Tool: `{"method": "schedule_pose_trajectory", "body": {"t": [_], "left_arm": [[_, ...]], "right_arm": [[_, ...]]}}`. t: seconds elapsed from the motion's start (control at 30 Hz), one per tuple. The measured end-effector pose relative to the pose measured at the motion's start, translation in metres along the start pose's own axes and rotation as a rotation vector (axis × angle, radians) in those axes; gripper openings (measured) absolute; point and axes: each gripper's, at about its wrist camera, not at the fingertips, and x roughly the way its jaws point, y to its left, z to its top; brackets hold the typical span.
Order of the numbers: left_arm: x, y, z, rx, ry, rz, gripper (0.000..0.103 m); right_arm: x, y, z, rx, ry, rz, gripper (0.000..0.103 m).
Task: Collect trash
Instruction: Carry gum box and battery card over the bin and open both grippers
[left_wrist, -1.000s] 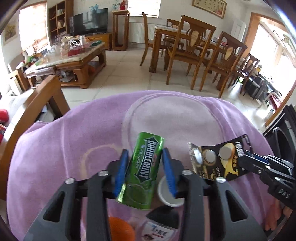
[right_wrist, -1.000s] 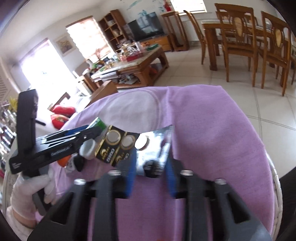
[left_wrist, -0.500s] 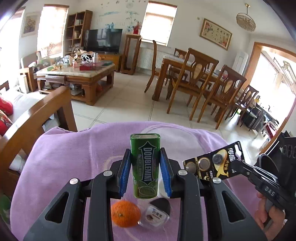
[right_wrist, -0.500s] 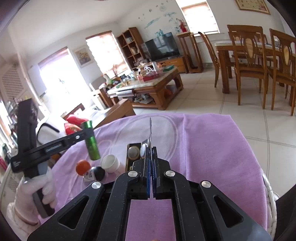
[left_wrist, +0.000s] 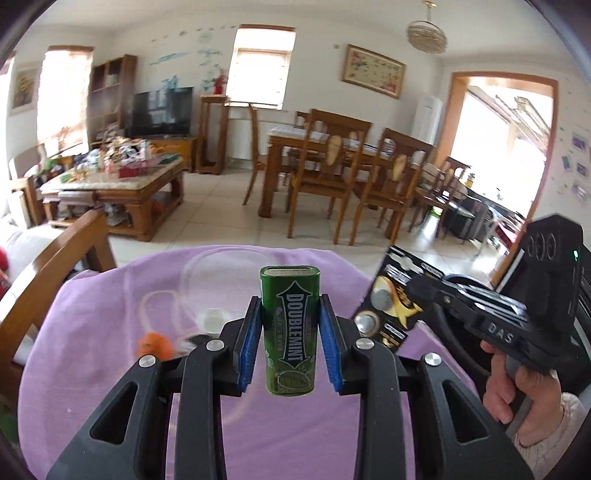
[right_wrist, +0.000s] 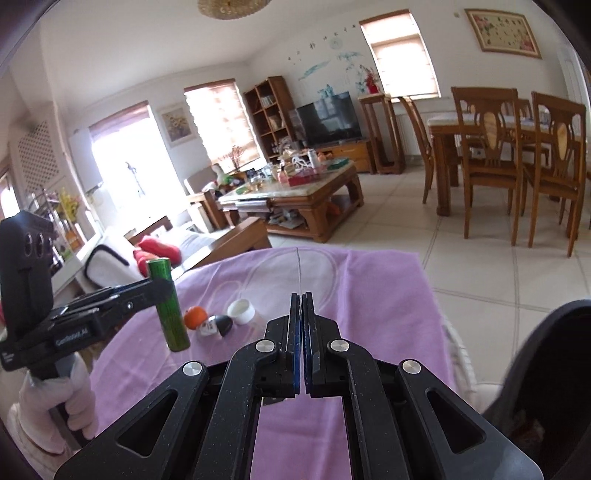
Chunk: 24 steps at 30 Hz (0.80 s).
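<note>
My left gripper (left_wrist: 290, 325) is shut on a green Doublemint tin (left_wrist: 290, 332) and holds it upright above the purple cloth (left_wrist: 110, 332). It also shows in the right wrist view (right_wrist: 168, 306). My right gripper (right_wrist: 302, 314) is shut on a black button-battery card, seen edge-on (right_wrist: 298, 273) in its own view and flat in the left wrist view (left_wrist: 391, 299), lifted above the cloth at the right.
On the cloth lie a small orange (right_wrist: 194, 316), a white cap (right_wrist: 241, 311) and a small dark-capped bottle (right_wrist: 216, 325). A dark bin rim (right_wrist: 554, 369) shows at the right. A wooden chair back (left_wrist: 55, 266) stands at the left.
Both grippers have risen from the cloth with their items. The tin went from tilted to upright. The battery card turned edge-on to the right wrist camera.
</note>
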Motion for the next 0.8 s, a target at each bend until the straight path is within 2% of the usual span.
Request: {"method": "schedule_pose_trajectory", "body": {"t": [0.3,0.43,0.63,0.8], "left_arm": [[0.007,-0.133,-0.017,0.175,-0.004,-0.172,0.030],[0.025,-0.172,-0.024,0.210,0.015,-0.229,0.030],[0.054,-0.213,-0.035,0.236,0.050,-0.280,0.030],[0.077,-0.236,-0.048,0.240,0.093,-0.295,0.030]], "right_arm": [[-0.128,-0.064,-0.010,0.016,-0.147,-0.133,0.002],[-0.171,-0.107,-0.023,0.048,-0.179,-0.210,0.002],[-0.210,-0.169,-0.055,0.120,-0.192,-0.300,0.002],[-0.219,-0.202,-0.081,0.160,-0.186,-0.355,0.002]]}}
